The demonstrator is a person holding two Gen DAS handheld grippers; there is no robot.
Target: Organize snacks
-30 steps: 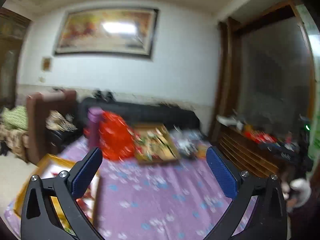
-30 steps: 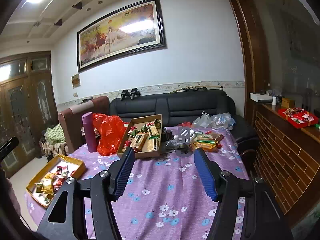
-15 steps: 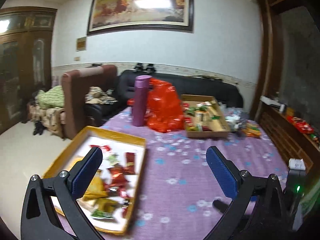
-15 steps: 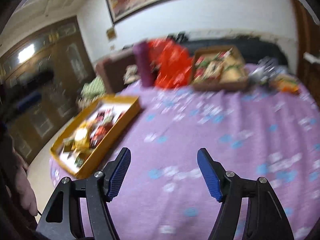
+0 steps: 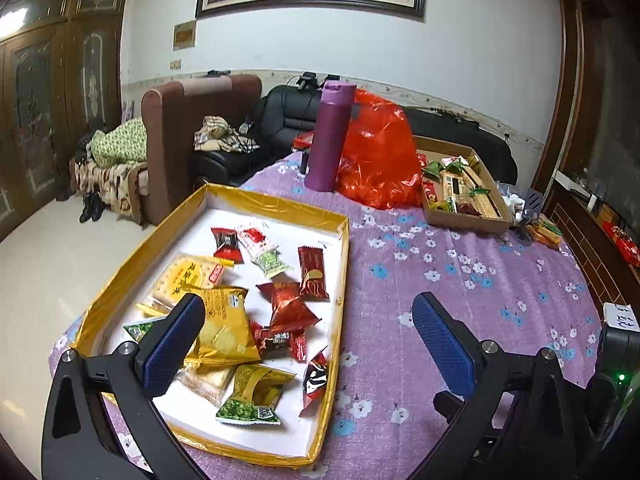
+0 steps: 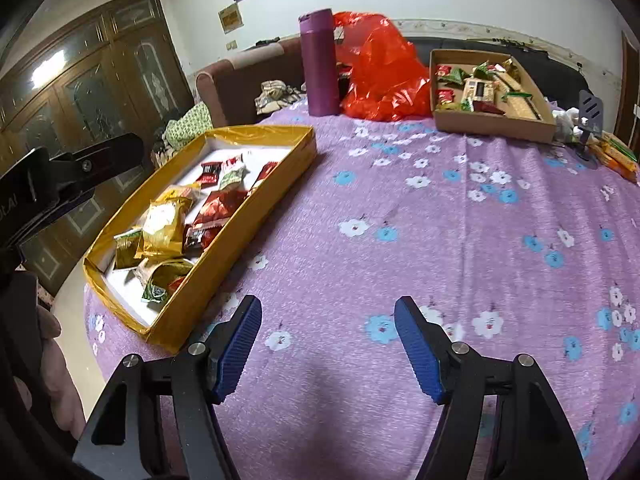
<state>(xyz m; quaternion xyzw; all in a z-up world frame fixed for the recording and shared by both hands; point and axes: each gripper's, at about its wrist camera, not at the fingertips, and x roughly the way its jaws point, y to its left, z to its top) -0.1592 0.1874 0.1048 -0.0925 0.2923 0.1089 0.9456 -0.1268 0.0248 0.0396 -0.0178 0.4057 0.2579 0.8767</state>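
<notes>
Loose snack packets are found heaped in the gold-rimmed tray on the surface, over which both left gripper and right gripper are held with fingers spread and empty, evidently for picking.

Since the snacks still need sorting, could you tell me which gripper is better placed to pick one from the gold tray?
Probably the left gripper: it is open above the gold tray and its snacks. The right gripper is open over bare tablecloth beside it.
</notes>
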